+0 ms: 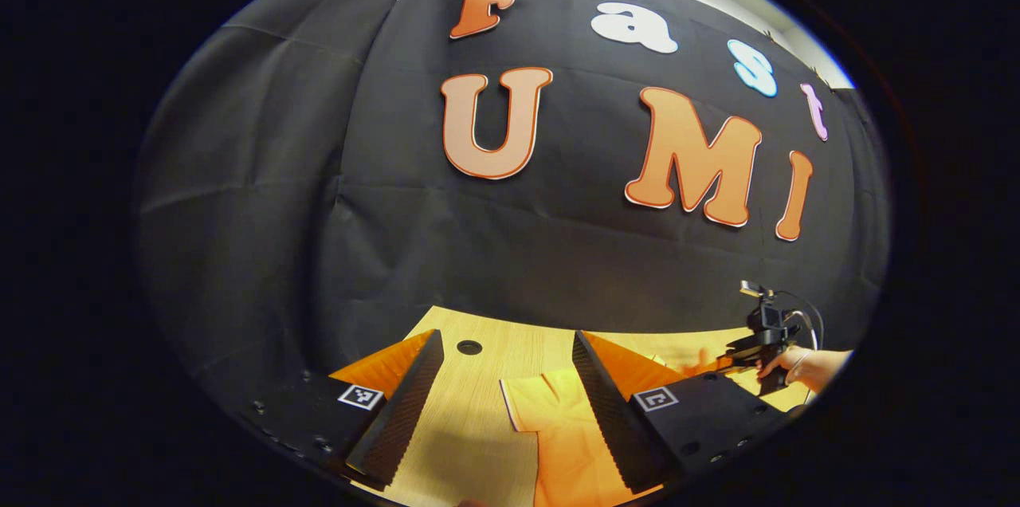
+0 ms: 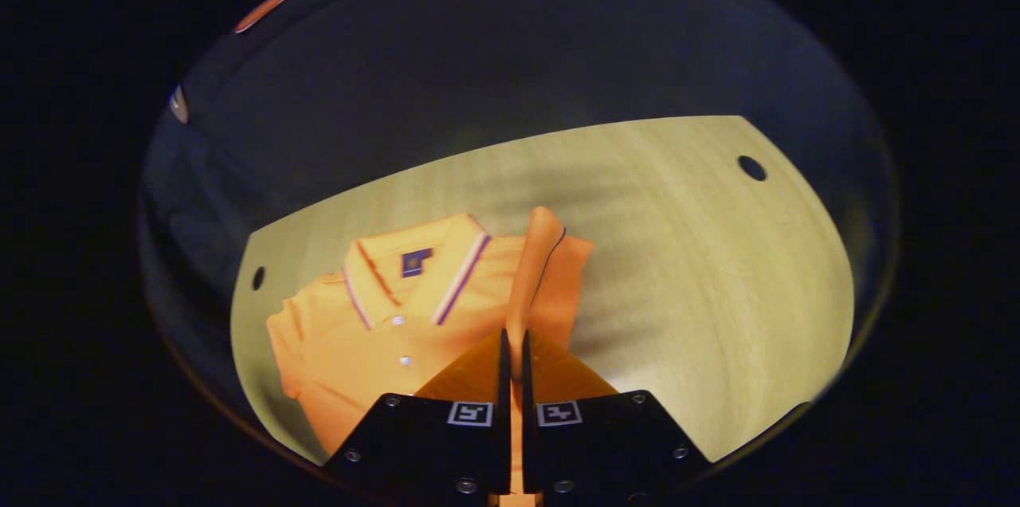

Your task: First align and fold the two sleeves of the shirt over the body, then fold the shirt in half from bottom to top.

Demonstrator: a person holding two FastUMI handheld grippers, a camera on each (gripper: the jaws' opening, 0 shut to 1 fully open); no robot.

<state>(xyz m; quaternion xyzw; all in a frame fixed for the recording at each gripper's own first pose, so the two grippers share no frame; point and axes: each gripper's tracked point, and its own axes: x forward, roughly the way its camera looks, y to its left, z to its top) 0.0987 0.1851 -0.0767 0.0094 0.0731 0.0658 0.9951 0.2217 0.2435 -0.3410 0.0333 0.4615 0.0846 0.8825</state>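
An orange polo shirt with a striped collar lies on the wooden table. My right gripper is shut on the shirt's right sleeve, which rises from its fingers in a lifted fold over the body. In the left gripper view, my left gripper stands open just above the table, and a corner of the orange shirt lies between its fingers without being pinched. Farther right in that view, the right gripper and the hand holding it hover over the shirt.
The table has round cable holes near its corners, one of them just ahead of the left gripper. The black cloth wall stands close behind the table's far edge. Bare wood stretches to the right of the shirt.
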